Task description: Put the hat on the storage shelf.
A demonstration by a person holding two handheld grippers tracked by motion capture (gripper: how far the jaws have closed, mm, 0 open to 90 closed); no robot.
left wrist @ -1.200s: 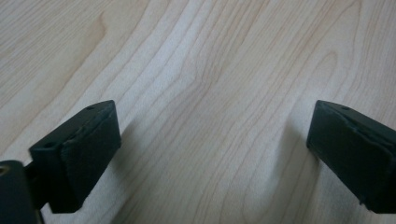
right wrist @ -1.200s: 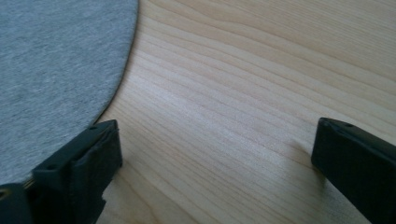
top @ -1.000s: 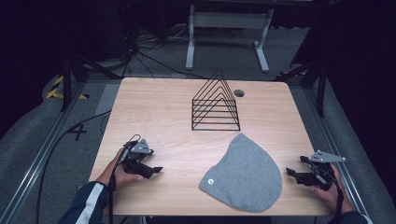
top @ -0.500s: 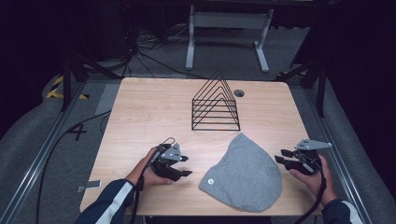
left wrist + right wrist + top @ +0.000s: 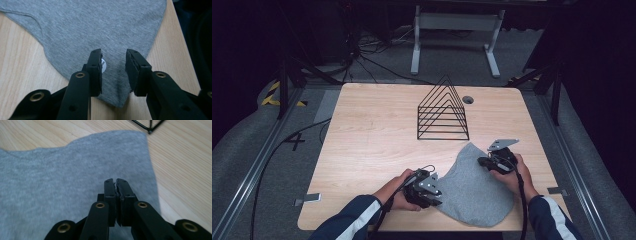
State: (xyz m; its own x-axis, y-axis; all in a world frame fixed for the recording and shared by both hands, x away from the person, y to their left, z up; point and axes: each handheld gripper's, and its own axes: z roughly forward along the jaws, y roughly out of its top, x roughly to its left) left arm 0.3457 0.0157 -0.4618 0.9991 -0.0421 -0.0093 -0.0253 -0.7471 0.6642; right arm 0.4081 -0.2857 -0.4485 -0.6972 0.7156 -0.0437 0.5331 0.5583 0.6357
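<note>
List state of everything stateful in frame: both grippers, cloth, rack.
left gripper: open, jaws over the cloth's near-left edge by its white round tag, nothing between them.
right gripper: shut, above the cloth's far-right part; whether it pinches fabric cannot be told.
grey cloth: lying flat on the table, unfolded.
black wire rack: upright, empty, apart from the cloth.

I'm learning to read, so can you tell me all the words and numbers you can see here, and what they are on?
"4": a dark mark on the grey floor, left of the table; it looks like a 4.
White round tag on the grey cloth: a dark mark on it, half hidden by the left hand-held gripper, can't be read.
No other words or numbers can be seen.
</note>
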